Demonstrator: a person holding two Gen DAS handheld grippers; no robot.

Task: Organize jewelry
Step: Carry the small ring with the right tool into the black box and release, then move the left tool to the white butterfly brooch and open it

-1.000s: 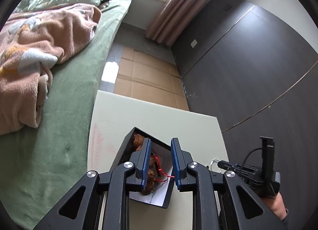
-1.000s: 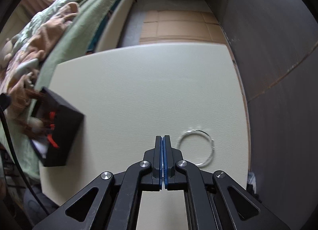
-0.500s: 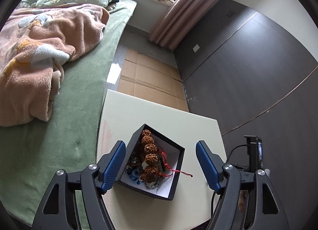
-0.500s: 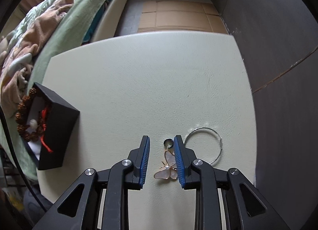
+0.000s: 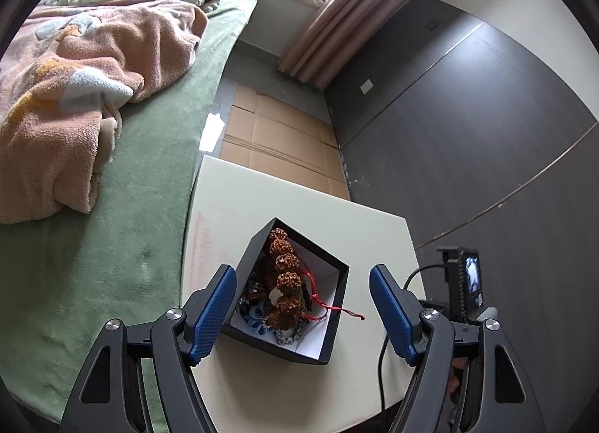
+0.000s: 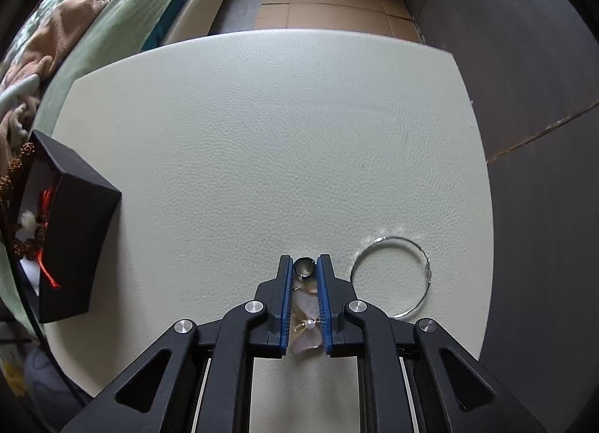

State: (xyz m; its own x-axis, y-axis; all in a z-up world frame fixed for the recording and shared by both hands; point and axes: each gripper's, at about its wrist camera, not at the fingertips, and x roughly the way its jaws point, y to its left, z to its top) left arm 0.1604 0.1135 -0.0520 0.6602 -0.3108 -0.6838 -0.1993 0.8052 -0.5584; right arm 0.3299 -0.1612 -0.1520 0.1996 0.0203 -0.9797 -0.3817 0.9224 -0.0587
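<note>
Both the left gripper (image 5: 303, 305) and the right gripper (image 6: 304, 272) have black angular arms with triangular cut-outs, round silver screws at the joints, and ribbed blue pads (image 5: 213, 315).

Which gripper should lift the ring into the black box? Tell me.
Right. The right gripper has just been closing around the ring. The left gripper stands open astride the black box.

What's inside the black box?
The black box holds a bracelet of bumpy brown beads, a red cord and some blue and silvery pieces. Whatever lies beneath them is covered.
</note>
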